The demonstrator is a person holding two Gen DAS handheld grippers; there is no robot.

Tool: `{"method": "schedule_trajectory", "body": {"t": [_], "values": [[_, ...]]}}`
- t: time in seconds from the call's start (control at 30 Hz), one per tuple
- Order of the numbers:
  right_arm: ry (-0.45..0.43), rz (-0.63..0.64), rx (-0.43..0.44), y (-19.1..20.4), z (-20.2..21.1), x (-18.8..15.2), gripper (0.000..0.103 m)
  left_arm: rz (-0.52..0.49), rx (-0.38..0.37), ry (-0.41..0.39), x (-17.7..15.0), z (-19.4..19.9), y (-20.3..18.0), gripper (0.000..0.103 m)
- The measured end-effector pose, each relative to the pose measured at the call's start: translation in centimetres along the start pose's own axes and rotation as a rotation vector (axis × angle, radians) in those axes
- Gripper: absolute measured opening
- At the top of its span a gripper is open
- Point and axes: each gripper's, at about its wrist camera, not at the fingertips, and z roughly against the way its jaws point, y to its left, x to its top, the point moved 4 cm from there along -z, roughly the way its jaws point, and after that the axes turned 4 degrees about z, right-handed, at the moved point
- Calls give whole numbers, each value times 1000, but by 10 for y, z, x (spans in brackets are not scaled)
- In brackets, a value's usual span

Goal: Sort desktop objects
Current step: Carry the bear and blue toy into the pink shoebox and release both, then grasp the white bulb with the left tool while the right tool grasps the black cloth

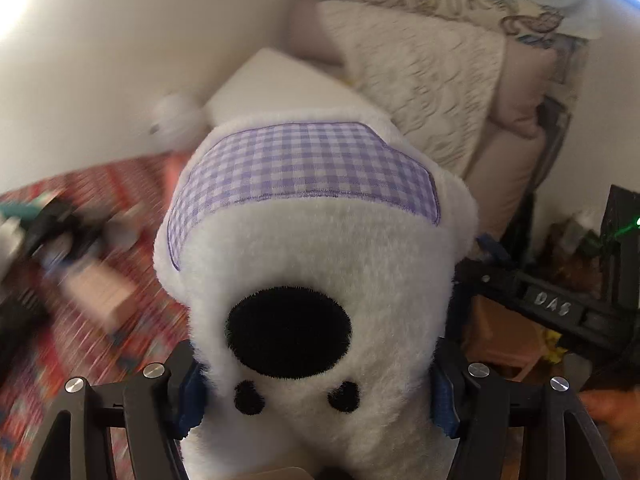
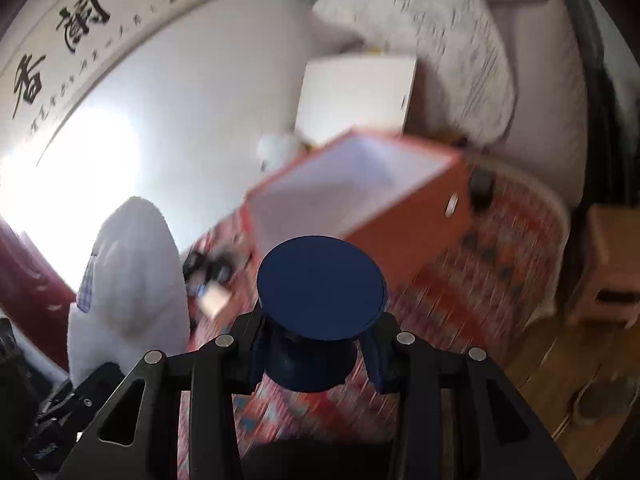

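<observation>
My left gripper (image 1: pixel 316 400) is shut on a white plush toy (image 1: pixel 320 280) with a lilac checked patch, a black nose and two black eyes; it fills the left wrist view, held above the table. The same plush toy (image 2: pixel 128 280) shows at the left of the right wrist view. My right gripper (image 2: pixel 316 360) is shut on a dark blue round-topped object (image 2: pixel 320 292), held above the red patterned tablecloth (image 2: pixel 480 272). An open orange box (image 2: pixel 360 196) with a white inside stands beyond it.
Several small blurred objects (image 1: pixel 72 248) lie on the red cloth (image 1: pixel 132 192) at the left. A white box (image 2: pixel 356 96) and pale cushions (image 1: pixel 432 80) stand behind. A wooden stool (image 2: pixel 612 268) is at the right. The right gripper's body (image 1: pixel 560 308) shows at the right.
</observation>
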Motion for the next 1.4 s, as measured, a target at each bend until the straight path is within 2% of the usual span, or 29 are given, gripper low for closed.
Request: {"method": "schedule_trajectory", "body": {"t": [0.1, 0.27, 0.43, 0.53, 0.57, 0.63, 0.67, 0.7, 0.8, 0.87, 0.97, 1.1, 1.2, 1.3, 1.4], "values": [[-88, 16, -51, -11, -13, 43, 41, 2, -34, -8, 38, -31, -9, 72], [-159, 12, -109, -26, -58, 99, 41, 41, 7, 41, 75, -101, 8, 72], [-32, 22, -115, -34, -134, 107, 41, 67, 40, 114, 83, -164, 28, 73], [51, 28, -116, -39, -180, 110, 41, 93, 28, 143, 81, -186, 34, 91], [75, 32, -122, -39, -192, 108, 42, 108, 48, 121, 82, -186, 37, 95], [105, 44, -155, -38, -208, 103, 62, 148, 106, 55, 83, -180, 46, 97], [94, 55, -179, -37, -210, 103, 75, 164, 120, 28, 84, -175, 50, 97], [73, 74, -192, -33, -207, 105, 82, 179, 123, 5, 86, -169, 54, 97], [14, 113, -208, -22, -191, 108, 88, 218, 82, -9, 88, -147, 65, 98], [0, 117, -200, -14, -178, 108, 88, 237, 74, -14, 86, -125, 76, 99], [-28, 139, -177, 10, -154, 102, 90, 247, 106, -31, 75, -85, 98, 100], [-64, 205, -101, 68, -126, 81, 96, 249, 230, -86, 45, -16, 143, 100], [-70, 247, -25, 112, -112, 61, 99, 243, 337, -87, 13, 36, 183, 100], [-1, 273, 106, 165, -114, 26, 100, 263, 487, -62, -28, 80, 229, 101], [131, 269, 244, 217, -134, -20, 100, 329, 642, -23, -74, 112, 282, 101]]}}
